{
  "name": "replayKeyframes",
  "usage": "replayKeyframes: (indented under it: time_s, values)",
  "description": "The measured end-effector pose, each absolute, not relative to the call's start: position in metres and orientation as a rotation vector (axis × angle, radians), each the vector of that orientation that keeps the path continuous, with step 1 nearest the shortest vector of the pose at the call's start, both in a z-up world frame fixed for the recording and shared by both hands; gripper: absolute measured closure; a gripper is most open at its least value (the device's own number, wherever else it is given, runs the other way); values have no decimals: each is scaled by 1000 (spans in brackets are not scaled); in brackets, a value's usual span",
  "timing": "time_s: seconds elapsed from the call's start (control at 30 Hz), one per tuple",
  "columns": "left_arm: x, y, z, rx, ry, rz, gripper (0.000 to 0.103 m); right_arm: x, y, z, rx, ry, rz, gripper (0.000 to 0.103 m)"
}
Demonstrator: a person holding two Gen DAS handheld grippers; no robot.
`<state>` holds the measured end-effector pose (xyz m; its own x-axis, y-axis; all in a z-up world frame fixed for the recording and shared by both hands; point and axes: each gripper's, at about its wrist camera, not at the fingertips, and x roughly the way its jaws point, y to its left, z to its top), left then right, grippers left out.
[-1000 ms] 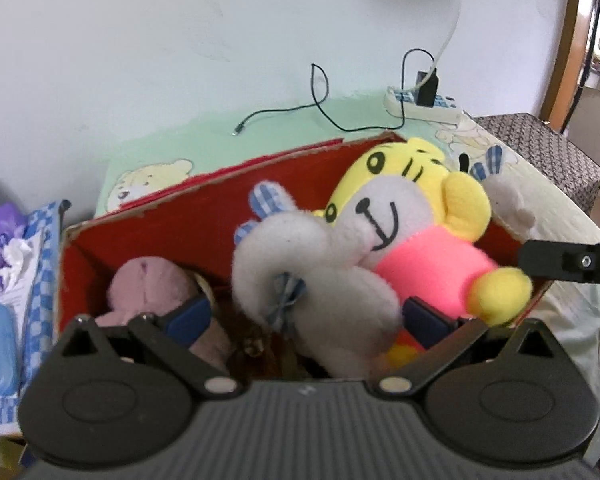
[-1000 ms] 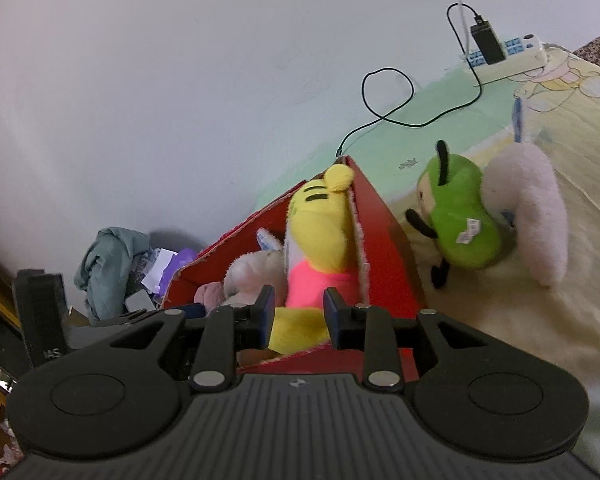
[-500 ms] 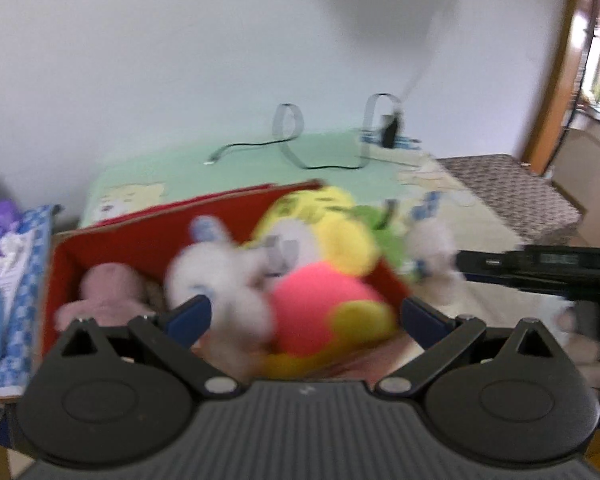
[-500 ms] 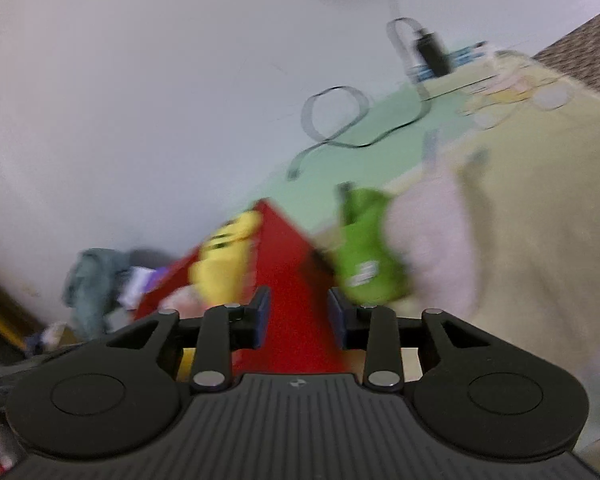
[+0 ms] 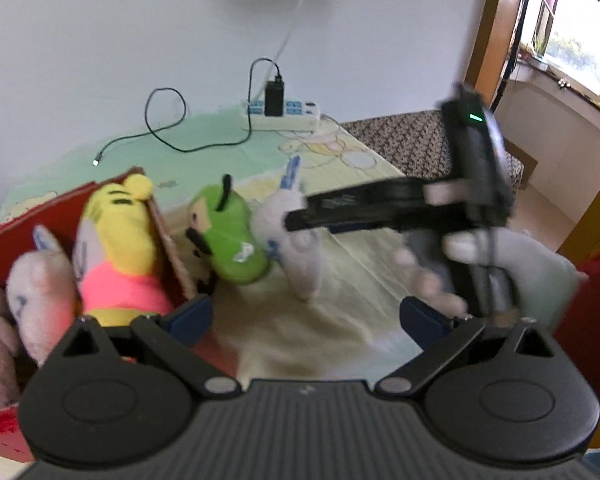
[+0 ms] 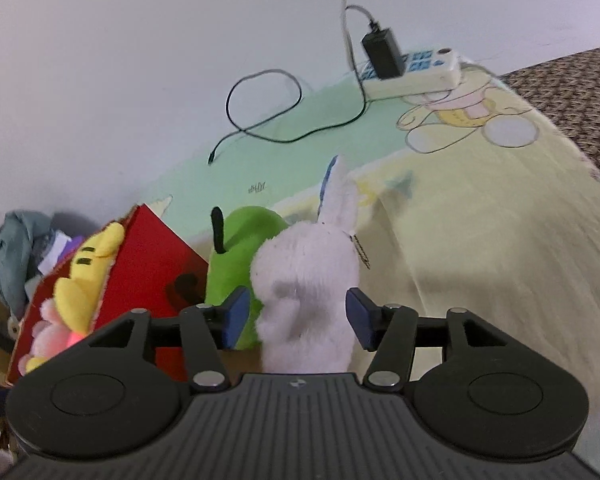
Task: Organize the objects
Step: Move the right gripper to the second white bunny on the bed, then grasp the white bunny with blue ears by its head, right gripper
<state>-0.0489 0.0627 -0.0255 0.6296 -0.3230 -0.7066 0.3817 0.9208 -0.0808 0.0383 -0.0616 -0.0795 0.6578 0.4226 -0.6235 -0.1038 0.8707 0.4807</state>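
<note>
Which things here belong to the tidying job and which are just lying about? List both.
Job: red box; yellow tiger plush inside it; green plush and white rabbit plush on the bed, outside.
Lying about: power strip, black cable, bundled cloth.

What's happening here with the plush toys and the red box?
A person is tidying plush toys into the red box with handheld tongs. The yellow tiger plush already sits inside. The right tongs have just been opening around the white bunny plush on the bed; the pads don't press it yet. The green plush lies beside the box. The left tongs are open and empty.
</note>
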Motion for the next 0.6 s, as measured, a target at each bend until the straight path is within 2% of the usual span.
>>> replayKeyframes:
  time_s: [0.17,0.27,0.33,0.6]
  values:
    - [-46,44,-33,75,825,-383,3,60,-65,-99,472,856,351,44]
    - [-43,35,-38,70,843,-374,4,62,-75,-108,510,878,376,50]
    - [-41,29,-42,73,852,-371,4,61,-87,-113,563,889,384,59]
    - [-14,3,-58,71,887,-388,4,49,-142,-127,761,936,423,68]
